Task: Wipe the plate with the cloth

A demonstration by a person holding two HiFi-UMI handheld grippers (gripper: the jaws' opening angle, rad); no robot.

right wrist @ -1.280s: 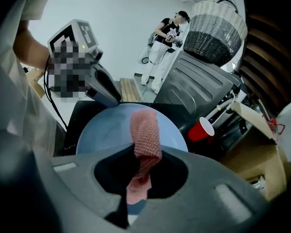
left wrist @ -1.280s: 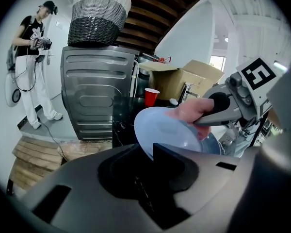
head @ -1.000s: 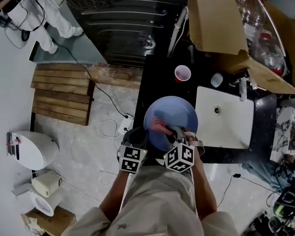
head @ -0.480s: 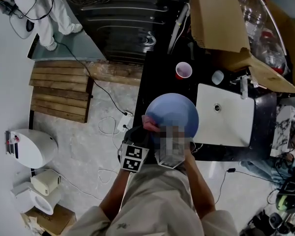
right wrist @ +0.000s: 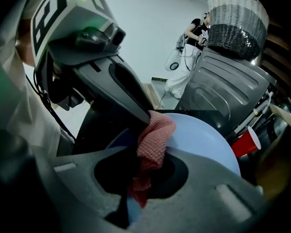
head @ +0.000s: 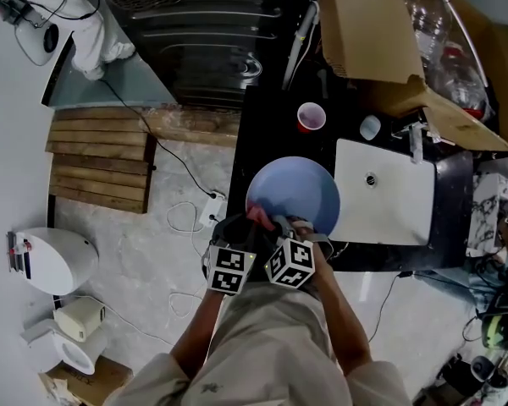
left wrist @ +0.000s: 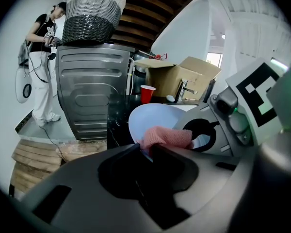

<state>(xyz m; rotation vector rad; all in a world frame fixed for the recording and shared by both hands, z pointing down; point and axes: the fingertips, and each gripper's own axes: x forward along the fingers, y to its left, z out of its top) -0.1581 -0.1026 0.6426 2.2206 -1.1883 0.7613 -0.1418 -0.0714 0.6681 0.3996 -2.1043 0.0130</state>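
Left gripper (left wrist: pixel 144 149): jaws nearly closed on the near rim of the blue plate (head: pixel 298 191). It looks like a pinch on the edge, but the rim is mostly hidden by the jaw bodies, so I'm not fully sure.

Right gripper (right wrist: pixel 146 165): jaws clamped on the pink cloth (right wrist: pixel 154 139). The cloth bunches up out of the jaws and presses on the plate's near-left inner face. It sits just beside the left gripper's tip.

In the head view the two grippers are side by side at the plate's near edge, marker cubes almost touching.

The plate is over the black counter (head: pixel 271 134), just left of the white sink (head: pixel 388 194). A red cup (head: pixel 311 117) stands on the counter beyond the plate, apart from it.

An open cardboard box (head: pixel 366 34) is at far right, above the sink. A dark washing machine (head: pixel 207 45) is at far left of the counter, with a wicker basket (left wrist: pixel 94 12) on top. A person (left wrist: pixel 42 62) stands next to the machine. A wooden pallet (head: pixel 102 163) lies on the floor to the left.
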